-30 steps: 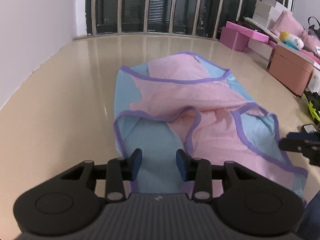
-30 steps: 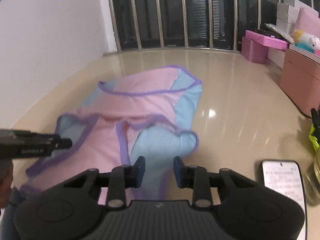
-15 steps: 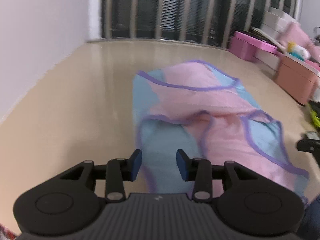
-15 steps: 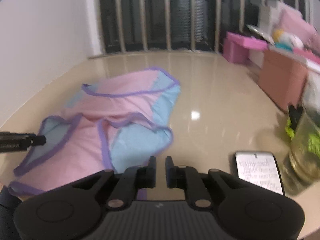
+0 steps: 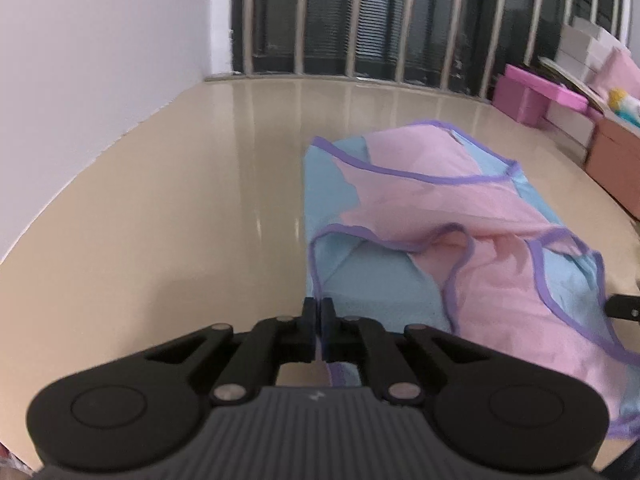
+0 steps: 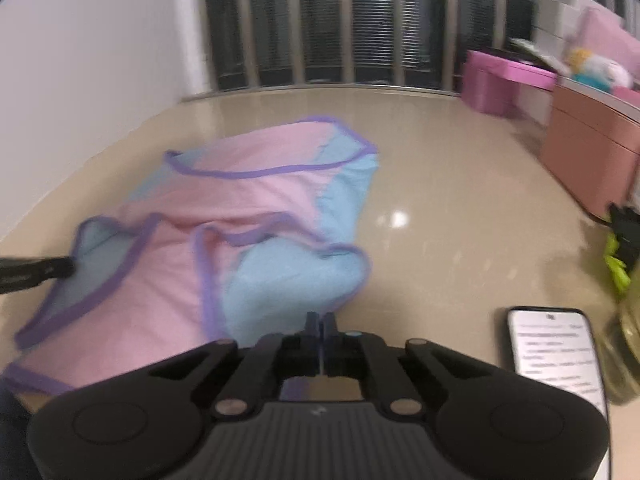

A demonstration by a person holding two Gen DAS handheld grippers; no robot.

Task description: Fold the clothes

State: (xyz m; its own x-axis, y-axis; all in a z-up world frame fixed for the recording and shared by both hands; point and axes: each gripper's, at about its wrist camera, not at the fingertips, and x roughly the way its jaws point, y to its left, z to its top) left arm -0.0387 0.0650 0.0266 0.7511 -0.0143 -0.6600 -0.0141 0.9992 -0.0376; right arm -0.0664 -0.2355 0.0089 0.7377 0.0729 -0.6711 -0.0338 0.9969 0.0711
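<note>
pink and blue garment (image 5: 460, 240) with purple trim lies spread on the glossy beige table (image 5: 180, 220), partly layered over itself, pink panel over blue, edges rumpled, so it reads as somewhere mid-fold, though how far along i can't settle. left gripper (image 5: 319, 312) sits low at the near left hem, jaws pinched together with almost no gap; purple trim shows just behind the fingers (image 5: 309, 316), so it looks clamped on the hem corner, likely to lift or drag that edge. right gripper (image 6: 321, 326) mirrors it at the near right corner, by the blue flap, jaws also pressed together; a bit of purple edge shows under the mechanism, so probably gripping cloth too, but actual contact is hidden by the finger pads. both tools point forward along the table, roughly level and parallel, one at each near corner, which fits a two-corner hold for carrying the near edge toward the far edge. each gripper's tip shows at the side of the other's view, so they're apart across the garment's width. right view is motion-blurred. phone (image 6: 556, 356) with lit screen lies on the table right of the right gripper, beside a glass jar (image 6: 624, 352); pink boxes (image 5: 536, 96) are stacked far right, clear of the garment.
</note>
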